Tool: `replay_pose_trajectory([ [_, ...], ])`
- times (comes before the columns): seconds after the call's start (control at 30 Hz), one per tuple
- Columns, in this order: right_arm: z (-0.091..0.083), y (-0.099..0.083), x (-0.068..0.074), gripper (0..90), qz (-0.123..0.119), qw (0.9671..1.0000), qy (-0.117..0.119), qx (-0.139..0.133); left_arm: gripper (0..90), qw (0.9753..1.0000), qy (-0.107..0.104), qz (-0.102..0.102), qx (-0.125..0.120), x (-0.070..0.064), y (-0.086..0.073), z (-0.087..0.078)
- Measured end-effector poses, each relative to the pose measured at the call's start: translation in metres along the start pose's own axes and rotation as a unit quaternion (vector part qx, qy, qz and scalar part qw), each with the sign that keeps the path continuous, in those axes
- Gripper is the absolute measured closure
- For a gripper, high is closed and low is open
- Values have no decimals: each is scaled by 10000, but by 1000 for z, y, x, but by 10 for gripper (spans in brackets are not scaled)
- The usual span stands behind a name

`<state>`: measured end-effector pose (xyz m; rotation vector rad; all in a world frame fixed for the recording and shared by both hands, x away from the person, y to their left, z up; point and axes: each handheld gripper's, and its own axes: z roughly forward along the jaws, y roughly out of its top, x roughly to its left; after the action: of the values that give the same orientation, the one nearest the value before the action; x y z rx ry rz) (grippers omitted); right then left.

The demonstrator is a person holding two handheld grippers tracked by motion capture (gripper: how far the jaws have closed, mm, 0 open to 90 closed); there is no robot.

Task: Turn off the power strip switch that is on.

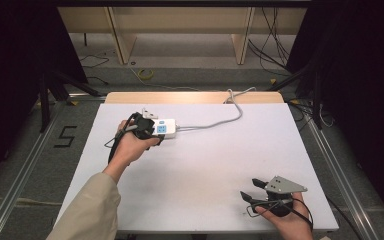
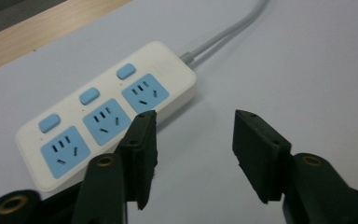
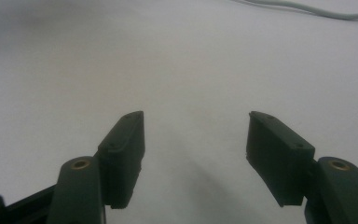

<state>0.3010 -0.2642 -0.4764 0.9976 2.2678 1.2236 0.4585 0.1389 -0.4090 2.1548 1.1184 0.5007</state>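
While the left gripper (image 1: 155, 134) sits up at the far left of the white table (image 1: 205, 170), its jaws stand spread wide with nothing between them, right beside a white power strip (image 1: 164, 128). From the left gripper (image 2: 193, 140) view, that power strip (image 2: 107, 112) lies just beyond the one jaw, showing three blue sockets, each with a blue switch above it, and whether the jaw touches it I cannot tell. Its grey cable (image 1: 220, 120) snakes away toward the table's far edge. Down at the near right corner, the right gripper (image 1: 252, 190) hovers over bare tabletop, well apart from the strip, jaws also parted and holding nothing; the right gripper (image 3: 196, 140) view confirms the gap, with the cable (image 3: 307, 9) far off.
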Motion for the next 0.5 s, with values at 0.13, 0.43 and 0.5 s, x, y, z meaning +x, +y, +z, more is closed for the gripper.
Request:
replay_pose_trajectory([
  [0.13,0,0,0,383,-2,10000,2,8,402,9999,-40,54,-100,-9,-20,-8],
  [0.43,0,0,0,381,12,10000,6,3,329,9991,-114,-5,-405,-32,-72,-18],
  [0.5,0,0,0,381,15,10000,12,-6,325,9986,-111,-46,-523,-39,-89,-17],
])
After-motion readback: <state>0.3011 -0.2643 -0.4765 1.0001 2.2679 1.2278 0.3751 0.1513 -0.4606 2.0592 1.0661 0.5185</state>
